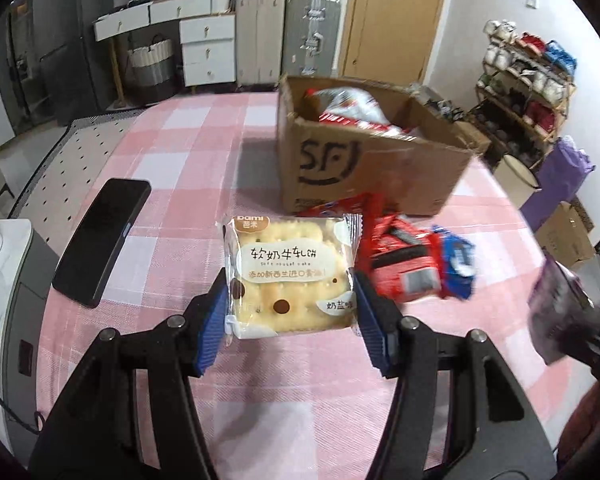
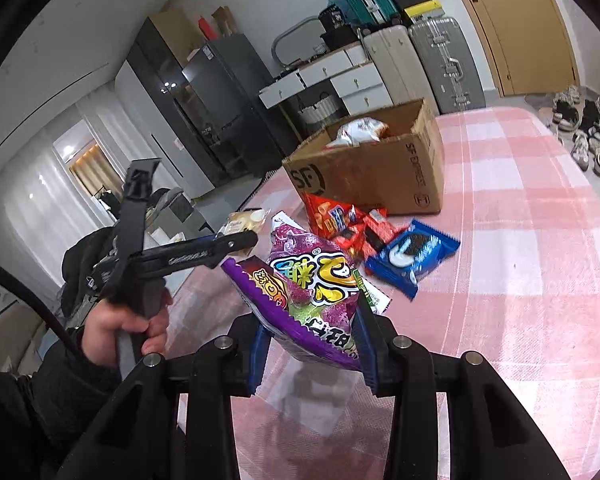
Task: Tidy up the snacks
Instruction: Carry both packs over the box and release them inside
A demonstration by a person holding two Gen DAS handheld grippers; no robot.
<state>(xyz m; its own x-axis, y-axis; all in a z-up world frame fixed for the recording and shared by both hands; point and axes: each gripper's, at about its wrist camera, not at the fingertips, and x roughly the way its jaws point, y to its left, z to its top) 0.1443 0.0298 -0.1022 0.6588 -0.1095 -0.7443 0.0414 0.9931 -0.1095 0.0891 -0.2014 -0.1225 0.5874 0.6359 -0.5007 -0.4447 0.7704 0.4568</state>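
Pink checked table (image 1: 180,152) carrying an open cardboard box (image 1: 380,168) that already holds several snack bags; a loose pile of red and blue snack packets (image 1: 412,264) lies just in front of the box, a black phone (image 1: 100,240) to the left. Left gripper (image 1: 290,312), jaws wide and pressed on both edges of the cracker packet (image 1: 292,272), held near the box. Right gripper (image 2: 312,348), jaws narrowed on the lower edge of the purple candy bag (image 2: 312,292), raised clear of the table. Judged best practice: carry each packet over the box opening, lower inside the walls, then release, one hand at a time to avoid collision
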